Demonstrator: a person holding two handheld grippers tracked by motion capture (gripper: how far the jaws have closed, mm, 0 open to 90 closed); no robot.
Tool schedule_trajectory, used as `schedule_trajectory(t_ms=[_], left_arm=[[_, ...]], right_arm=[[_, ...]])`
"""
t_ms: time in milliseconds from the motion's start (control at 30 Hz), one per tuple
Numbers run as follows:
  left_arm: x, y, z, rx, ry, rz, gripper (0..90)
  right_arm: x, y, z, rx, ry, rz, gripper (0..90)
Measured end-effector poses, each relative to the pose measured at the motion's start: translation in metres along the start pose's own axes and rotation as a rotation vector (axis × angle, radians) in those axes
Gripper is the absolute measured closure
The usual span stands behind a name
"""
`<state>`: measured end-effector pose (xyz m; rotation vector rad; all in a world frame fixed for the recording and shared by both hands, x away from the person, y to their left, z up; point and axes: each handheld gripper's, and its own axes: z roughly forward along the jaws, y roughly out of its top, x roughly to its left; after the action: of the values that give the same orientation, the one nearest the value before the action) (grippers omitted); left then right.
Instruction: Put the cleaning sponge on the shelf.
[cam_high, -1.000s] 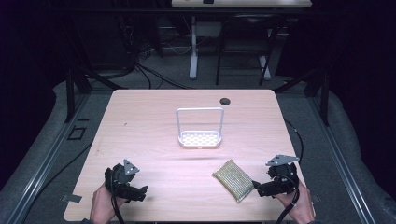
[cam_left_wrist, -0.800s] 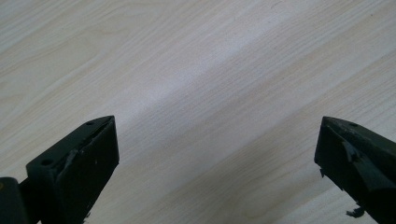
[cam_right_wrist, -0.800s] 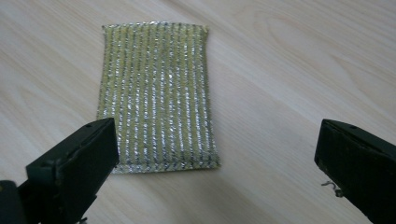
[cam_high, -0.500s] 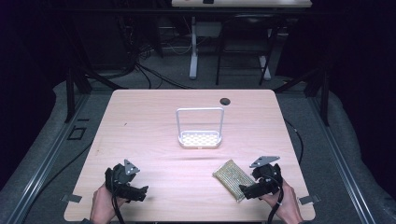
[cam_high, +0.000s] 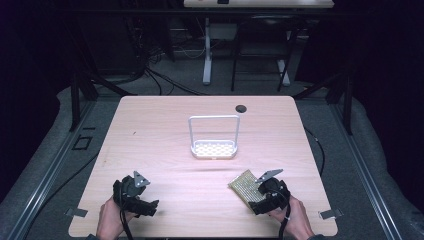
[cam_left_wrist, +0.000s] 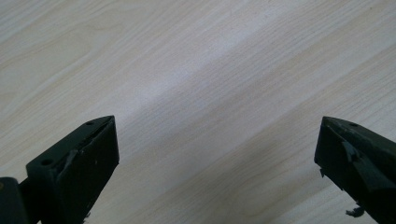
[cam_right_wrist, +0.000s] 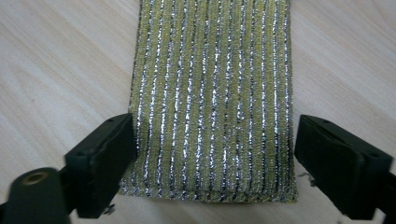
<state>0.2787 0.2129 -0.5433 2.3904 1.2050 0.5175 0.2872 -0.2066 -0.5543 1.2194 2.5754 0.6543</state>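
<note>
Wood-grain table (cam_high: 165, 140) up top, pale and smooth, with a white wire-handled rack (cam_high: 213, 144) mid-table; we can't tell what its perforated tray holds. Our left gripper (cam_high: 146, 205) sits near the front-left edge, our right gripper (cam_high: 256, 199) front-right, at a flat rectangular sponge (cam_high: 245, 184).

Left gripper view: jaws spread wide over bare wood (cam_left_wrist: 201, 93), nothing between them.

Right gripper view: the sponge (cam_right_wrist: 212, 93) is yellow-green knit with shiny silver ribs, lying flat. Jaws are spread, one on each long side of its near end; the left one looks to be touching the edge, the right just beside it, not squeezing.
</note>
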Motion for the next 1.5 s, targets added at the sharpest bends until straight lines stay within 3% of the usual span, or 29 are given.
schedule_trajectory(t_ms=[267,500,967,1200,1333,1500], left_arm=[[0.0,0.0,0.001,0.007,0.0,0.004,0.0],[-0.001,0.0,0.001,0.01,-0.002,0.003,0.0],[-0.001,0.0,0.003,0.019,0.0,0.005,0.0],[-0.001,-0.001,0.001,0.015,0.0,-0.002,0.0],[-0.001,0.001,0.002,0.013,-0.002,0.008,0.0],[0.0,0.0,0.0,0.007,-0.004,0.008,0.0]], right_arm=[[-0.001,-0.001,0.002,0.01,0.014,0.011,15.1],[0.0,-0.001,0.002,0.018,0.01,-0.009,20.0],[0.005,0.0,-0.001,0.029,0.015,-0.055,39.9],[0.005,-0.002,-0.004,0.005,0.035,-0.053,53.2],[0.006,-0.003,-0.007,-0.024,0.015,-0.073,55.2],[0.001,-0.002,-0.016,-0.065,0.004,-0.062,55.3]])
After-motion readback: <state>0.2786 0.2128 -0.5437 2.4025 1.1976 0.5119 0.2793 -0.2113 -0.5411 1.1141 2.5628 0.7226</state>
